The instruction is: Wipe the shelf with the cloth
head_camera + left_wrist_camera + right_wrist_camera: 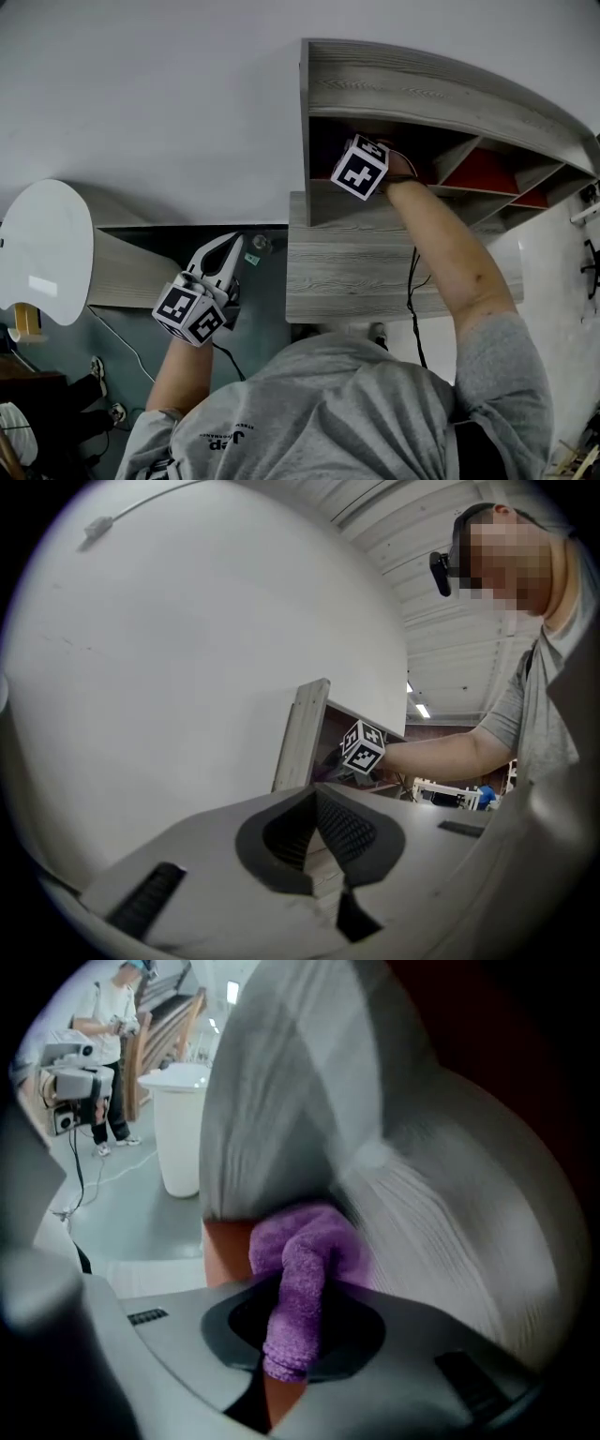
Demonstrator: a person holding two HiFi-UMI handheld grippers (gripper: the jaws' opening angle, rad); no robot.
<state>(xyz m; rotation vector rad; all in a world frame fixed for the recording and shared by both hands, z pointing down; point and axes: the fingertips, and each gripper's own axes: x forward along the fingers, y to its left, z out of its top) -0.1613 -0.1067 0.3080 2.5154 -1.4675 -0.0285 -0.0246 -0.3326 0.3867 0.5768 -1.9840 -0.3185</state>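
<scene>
Head view, from the left: a white rounded panel (42, 248) stands at the far edge, and next to it my left gripper (228, 251) hangs low in front of me, well apart from the shelf (394, 89) and touching nothing. In the left gripper view its dark pads meet at the tips with nothing between them. It points up at the pale wall (187, 649) and the shelf's left side board.

Further right, the grey wood-grain shelf stands against the wall. My right forearm (450, 253) reaches over its lower board and into the leftmost upper compartment. The marker cube (360, 167) sits right at that opening, and the jaws beyond it are lost in the shadow inside.

In the right gripper view, my right gripper (298, 1321) is clamped on the cloth (302, 1274), a purple one. One fold runs down between the pads, and the rest bunches out past the tips against the grey grained board of the compartment. The surroundings there are blurred.

To the right of my arm in the head view, the next compartments show red panels (483, 173) at the back.
</scene>
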